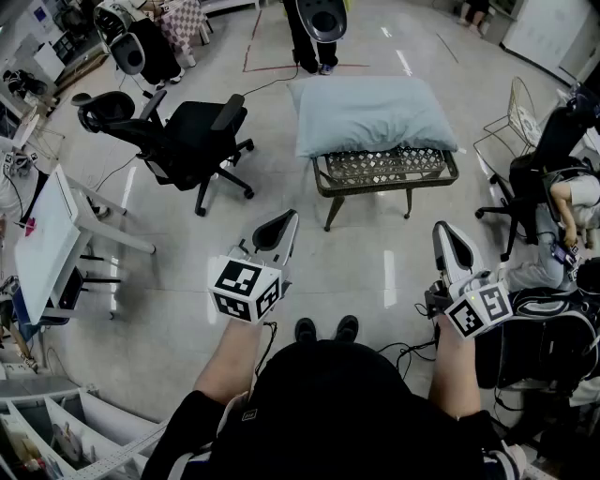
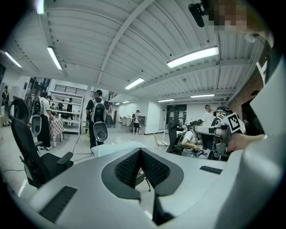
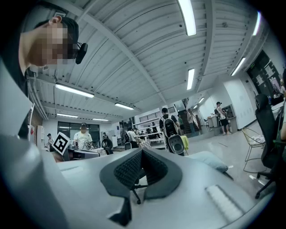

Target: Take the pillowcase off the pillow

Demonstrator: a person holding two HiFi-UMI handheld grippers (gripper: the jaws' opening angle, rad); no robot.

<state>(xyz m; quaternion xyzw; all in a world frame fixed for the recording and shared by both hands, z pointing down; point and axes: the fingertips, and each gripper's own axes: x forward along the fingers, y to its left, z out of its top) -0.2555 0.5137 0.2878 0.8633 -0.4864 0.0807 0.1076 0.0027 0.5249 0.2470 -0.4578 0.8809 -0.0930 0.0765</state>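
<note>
Findings, grippers: your left gripper (image 1: 285, 221) has its jaws pressed fully together with nothing between them, and its own view confirms the ribbed pads (image 2: 129, 167) meeting at the tip. Your right gripper (image 1: 449, 234) is in the same condition, closed and empty. Both are held out in front of you, well apart from each other and well short of the work.

Findings, task item: the pillow (image 1: 375, 114) lies flat on the low woven table (image 1: 386, 171) ahead of you. The pale blue pillowcase (image 1: 337, 127) covers it, and it overhangs the table's far and left edges. Neither gripper touches it. The left gripper view shows it just above the jaw tips (image 2: 109, 147), and the right gripper view shows it to the right of them (image 3: 210, 160).

Findings, containers: white bins (image 1: 52, 427) sit at your lower left. They hold small items, which are too small to identify.

Limits of view: the pillowcase opening cannot be located from any view. A standing person (image 1: 314, 28) behind the table is cut off at the top edge. A seated person (image 1: 567, 202) at the right is partly hidden behind dark gear. A black office chair (image 1: 183, 141) stands left of the table, a white desk (image 1: 42, 246) at the left edge and a wire chair (image 1: 522, 117) at the right. Your shoes (image 1: 325, 328) show between your forearms.
</note>
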